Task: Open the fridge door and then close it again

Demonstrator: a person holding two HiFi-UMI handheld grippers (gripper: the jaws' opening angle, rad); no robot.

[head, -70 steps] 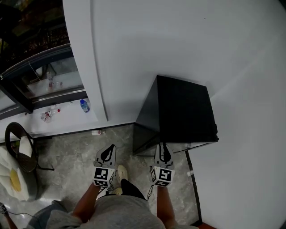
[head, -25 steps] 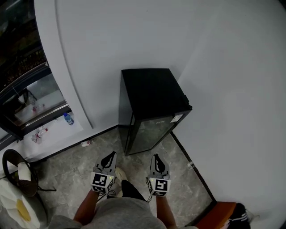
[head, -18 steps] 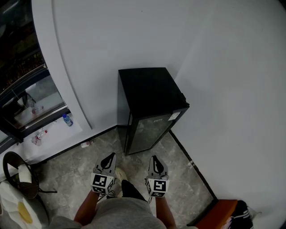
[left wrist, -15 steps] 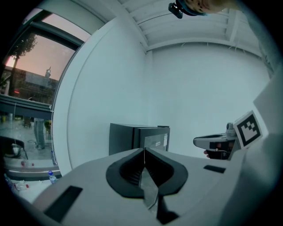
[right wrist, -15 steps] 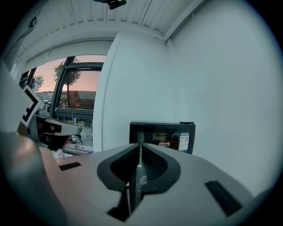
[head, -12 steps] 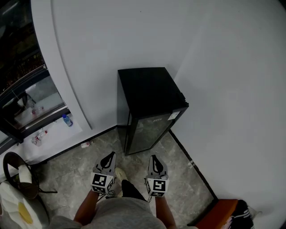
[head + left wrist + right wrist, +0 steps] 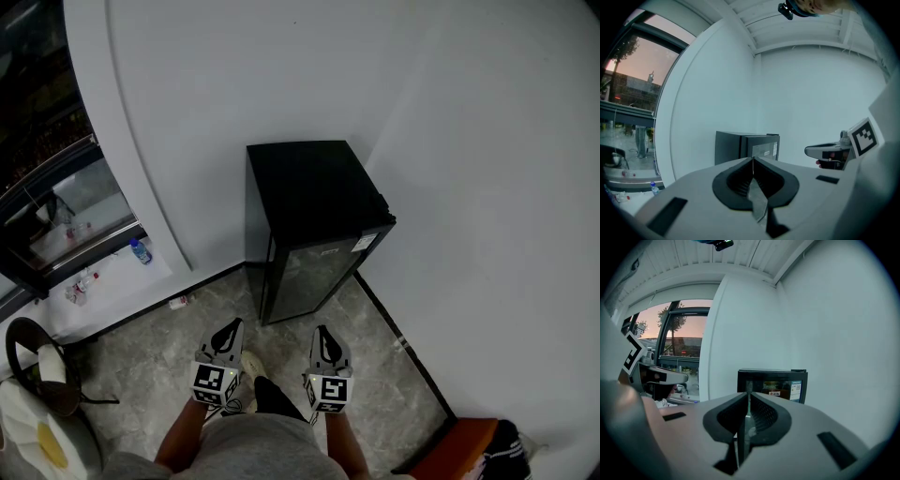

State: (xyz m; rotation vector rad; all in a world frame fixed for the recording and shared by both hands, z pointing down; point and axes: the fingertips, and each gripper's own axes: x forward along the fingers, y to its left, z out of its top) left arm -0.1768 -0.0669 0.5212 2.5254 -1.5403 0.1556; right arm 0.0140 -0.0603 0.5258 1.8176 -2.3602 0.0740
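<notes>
Head view, fridge: small black fridge (image 7: 314,197) stands upright on the grey stone floor (image 7: 384,375), in the corner where the curved white wall meets the flat right wall; long axis vertical.
Fridge facing: glass door (image 7: 314,277) is shut flush and faces the person, turned slightly toward the frame's lower right; a pale label sits at its upper right corner.
Fridge vs grippers: both grippers are well apart from the door and touch nothing, with bare floor between.
Left fingers: left gripper (image 7: 232,325) is clenched, tips pressed together, nothing between them; it points at the fridge's left front edge.
Right fingers: right gripper (image 7: 323,331) is closed to a hairline slit, empty, aimed at the door.
Left gripper view only: fridge seen at an angle, with its dark side panel and the door's label both showing; the other gripper juts in from the right.
Right gripper view only: door seen nearly square-on, dim coloured contents visible through the glass; dusk window (image 7: 682,345) to the left.
Head view only: flat black fridge top; blue-capped bottle (image 7: 142,251) on a white ledge by the curved wall; dark chair (image 7: 37,370) at the left edge.
</notes>
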